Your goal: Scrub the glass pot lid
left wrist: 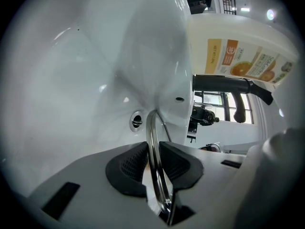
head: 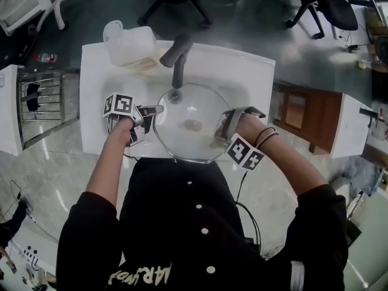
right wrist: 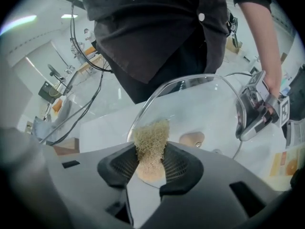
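A round glass pot lid [head: 188, 123] with a metal rim lies flat over the white sink basin [head: 239, 90], its knob [head: 193, 125] near the centre. My left gripper [head: 159, 110] is shut on the lid's left rim; in the left gripper view the steel rim [left wrist: 153, 142] runs between the black pads. At the lid's right edge my right gripper [head: 219, 139] is shut on a tan fibrous scrubbing pad [right wrist: 151, 142], which rests against the glass lid [right wrist: 200, 109] close to its rim. My left gripper [right wrist: 244, 124] shows across the lid in the right gripper view.
A dark faucet [head: 177, 56] rises behind the basin. A translucent detergent jug [head: 126, 41] with an orange label stands on the back left of the counter. A metal rack [head: 42, 102] is to the left, a wooden cabinet [head: 297, 114] to the right. Office chairs stand beyond.
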### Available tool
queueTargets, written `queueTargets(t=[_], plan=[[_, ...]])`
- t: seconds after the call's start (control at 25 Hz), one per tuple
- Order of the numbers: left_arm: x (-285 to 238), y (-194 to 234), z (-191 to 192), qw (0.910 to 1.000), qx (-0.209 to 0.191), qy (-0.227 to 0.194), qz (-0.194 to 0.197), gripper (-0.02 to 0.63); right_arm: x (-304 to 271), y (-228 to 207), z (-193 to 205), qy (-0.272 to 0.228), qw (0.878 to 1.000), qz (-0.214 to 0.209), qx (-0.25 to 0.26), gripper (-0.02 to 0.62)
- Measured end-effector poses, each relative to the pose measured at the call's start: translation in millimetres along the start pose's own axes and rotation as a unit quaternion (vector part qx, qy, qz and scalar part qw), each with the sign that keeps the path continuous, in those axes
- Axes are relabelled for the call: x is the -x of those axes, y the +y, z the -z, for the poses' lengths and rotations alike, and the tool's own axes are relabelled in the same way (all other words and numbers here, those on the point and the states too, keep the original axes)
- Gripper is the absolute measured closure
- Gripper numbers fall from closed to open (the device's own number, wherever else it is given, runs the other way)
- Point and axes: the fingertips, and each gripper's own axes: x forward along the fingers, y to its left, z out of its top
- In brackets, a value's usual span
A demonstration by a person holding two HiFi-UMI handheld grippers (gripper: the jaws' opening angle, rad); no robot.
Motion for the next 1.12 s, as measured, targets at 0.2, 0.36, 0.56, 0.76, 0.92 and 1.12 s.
queueTargets(t=[0.2, 0.36, 0.56, 0.76, 0.92, 1.12], plan=[[0.2, 0.4, 0.3, 1.0, -0.003, 0.0, -0.004, 0.512, 3.4, 6.7, 0.2, 0.004, 0.999, -0.035, 0.007, 0.446], [0.1, -0.4, -0.3, 1.0, -0.002, 0.002, -0.001, 0.514, 5.5, 11.6, 0.7, 0.007, 0.999, -0.041, 0.001, 0.446], [1.4, 2.1, 2.4, 1.0, 0.001, 0.004, -0.004, 0.514, 5.4, 17.8, -0.3, 0.016, 0.999, -0.048, -0.005, 0.445], [0.4, 0.6, 1.3, 1.0, -0.001, 0.007, -0.007, 0.514, 8.3, 18.9, 1.9, 0.025, 0.998, -0.057, -0.011, 0.445], [1.4, 0.0, 2.2, 0.9999, 0.0, 0.006, -0.009, 0.514, 12.5, -3.3, 5.4, 0.03, 0.999, 0.0, -0.042, 0.442], [0.8, -0.8, 0.0, 1.0, 0.0, 0.005, -0.006, 0.514, 21.0, -81.0, -4.2, 0.014, 0.982, 0.16, -0.103, 0.442]])
